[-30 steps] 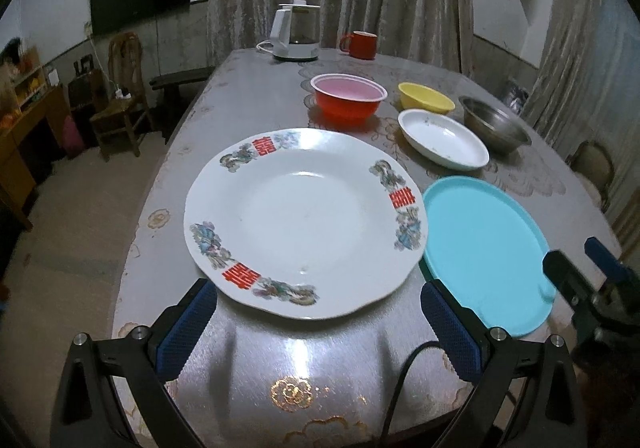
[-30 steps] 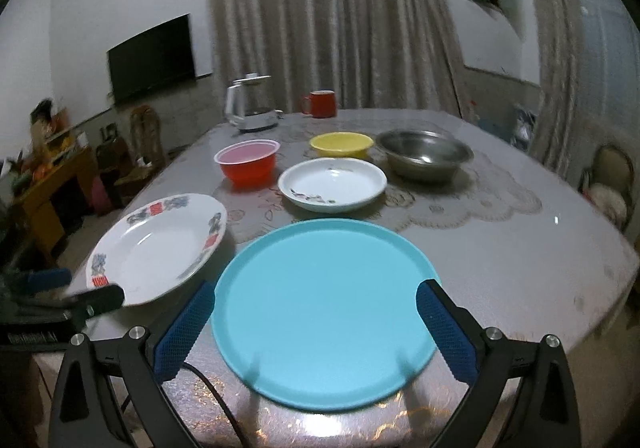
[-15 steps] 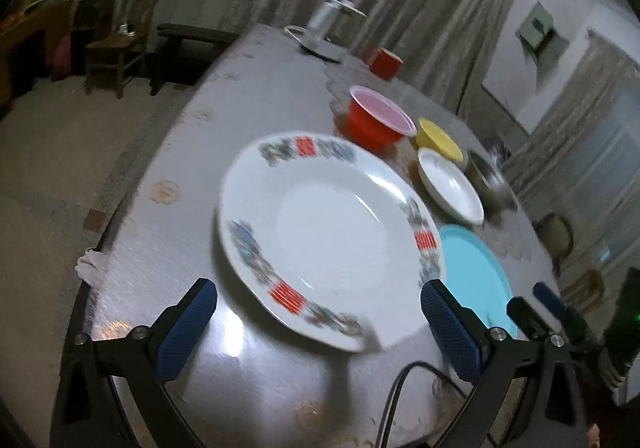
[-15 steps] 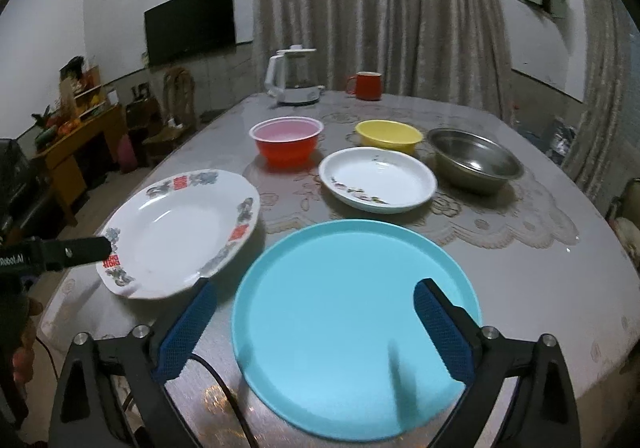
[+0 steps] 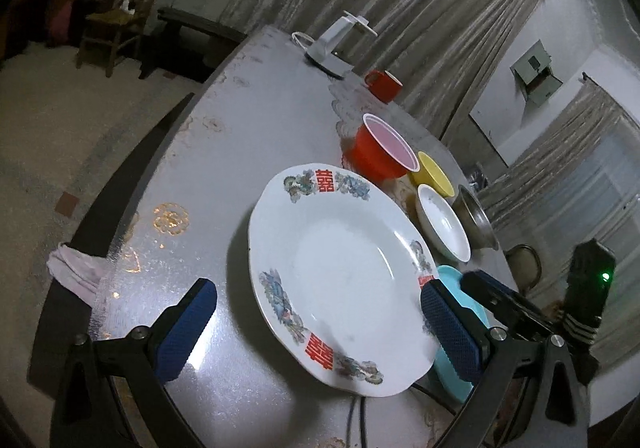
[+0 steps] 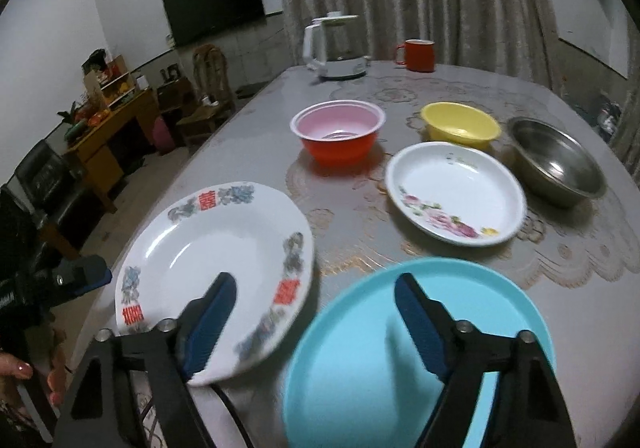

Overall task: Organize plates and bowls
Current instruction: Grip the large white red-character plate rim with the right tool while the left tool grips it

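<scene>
A large white plate (image 5: 340, 268) with red characters and blue flowers on its rim lies at the table's near left; it also shows in the right wrist view (image 6: 208, 248). A turquoise plate (image 6: 420, 352) lies to its right, mostly hidden in the left wrist view (image 5: 456, 352). My left gripper (image 5: 316, 332) is open, its fingers on either side of the white plate's near rim. My right gripper (image 6: 312, 324) is open, over the gap between the two plates. Behind stand a red bowl (image 6: 338, 136), a yellow bowl (image 6: 460, 124), a small flowered plate (image 6: 454, 192) and a steel bowl (image 6: 556, 164).
A white kettle (image 6: 334, 48) and a red mug (image 6: 418, 55) stand at the table's far end. A cloth (image 5: 74, 272) hangs at the table's left edge (image 5: 132, 172). Chairs and a wooden cabinet (image 6: 100, 128) stand on the floor to the left.
My left gripper has swung left and tilted, closing in on the white plate's near rim. My right gripper has moved left and its fingers have come closer together.
</scene>
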Tool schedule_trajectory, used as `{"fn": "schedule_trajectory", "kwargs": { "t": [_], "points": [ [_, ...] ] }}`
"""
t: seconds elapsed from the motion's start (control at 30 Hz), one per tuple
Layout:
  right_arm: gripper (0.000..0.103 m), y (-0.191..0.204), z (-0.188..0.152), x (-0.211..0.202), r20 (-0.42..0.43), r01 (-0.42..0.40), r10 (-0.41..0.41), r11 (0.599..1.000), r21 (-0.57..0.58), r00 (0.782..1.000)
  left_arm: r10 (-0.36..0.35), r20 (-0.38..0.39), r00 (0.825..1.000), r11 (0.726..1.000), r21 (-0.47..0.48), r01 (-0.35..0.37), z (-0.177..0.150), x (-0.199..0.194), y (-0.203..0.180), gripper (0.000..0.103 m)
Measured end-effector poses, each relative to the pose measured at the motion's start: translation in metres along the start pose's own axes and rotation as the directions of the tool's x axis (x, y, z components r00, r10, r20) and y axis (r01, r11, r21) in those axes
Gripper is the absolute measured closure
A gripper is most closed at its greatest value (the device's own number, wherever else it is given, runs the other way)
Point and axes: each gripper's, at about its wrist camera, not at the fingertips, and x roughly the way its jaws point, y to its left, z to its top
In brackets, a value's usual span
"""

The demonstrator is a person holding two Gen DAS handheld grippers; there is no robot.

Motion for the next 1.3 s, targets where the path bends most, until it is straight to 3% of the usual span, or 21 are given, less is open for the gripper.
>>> {"fn": "schedule_trajectory", "kwargs": {
  "t": [0.23,0.37,0.47,0.57,0.7,0.8,0.97,1.1,1.3],
  "points": [
    [0.035,0.005,0.012,0.033,-0.063,-0.094,0.094,0.996,0.01,0.994,-0.044,0.023,0.999,0.998,-0.047,0.045,0.005,0.004,0.01,0.005],
    [0.043,0.004,0.017,0.051,-0.095,-0.101,0.103,0.995,0.02,0.99,-0.041,0.014,0.999,0.999,-0.016,0.041,0.006,0.009,0.01,0.02],
    [0.052,0.004,0.019,0.062,-0.117,-0.119,0.122,0.992,0.034,0.986,-0.057,-0.001,0.998,0.998,-0.013,0.057,0.006,0.015,0.011,0.022],
    [0.059,0.001,0.018,0.072,-0.148,-0.143,0.152,0.987,0.07,0.977,-0.059,-0.015,0.998,0.998,-0.007,0.059,0.005,0.02,0.012,0.031],
    [0.065,-0.005,0.015,0.077,-0.154,-0.165,0.177,0.982,0.092,0.972,-0.047,-0.057,0.997,0.999,-0.003,0.047,0.002,0.03,0.019,0.046],
    [0.067,-0.008,0.013,0.084,-0.166,-0.182,0.2,0.976,0.119,0.966,-0.047,-0.062,0.997,0.999,0.002,0.047,0.0,0.034,0.02,0.05],
    [0.068,-0.002,0.013,0.083,-0.159,-0.159,0.167,0.985,0.065,0.973,-0.004,-0.055,0.998,0.997,0.081,0.008,-0.001,0.041,0.011,0.058],
    [0.068,0.01,0.012,0.081,-0.146,-0.101,0.097,0.995,-0.018,0.985,0.057,-0.025,0.998,0.986,0.156,-0.052,-0.005,0.045,0.0,0.058],
    [0.068,0.009,0.01,0.079,-0.145,-0.097,0.094,0.995,-0.017,0.985,0.136,0.002,0.991,0.965,0.225,-0.133,-0.007,0.046,-0.011,0.058]
  ]
}}
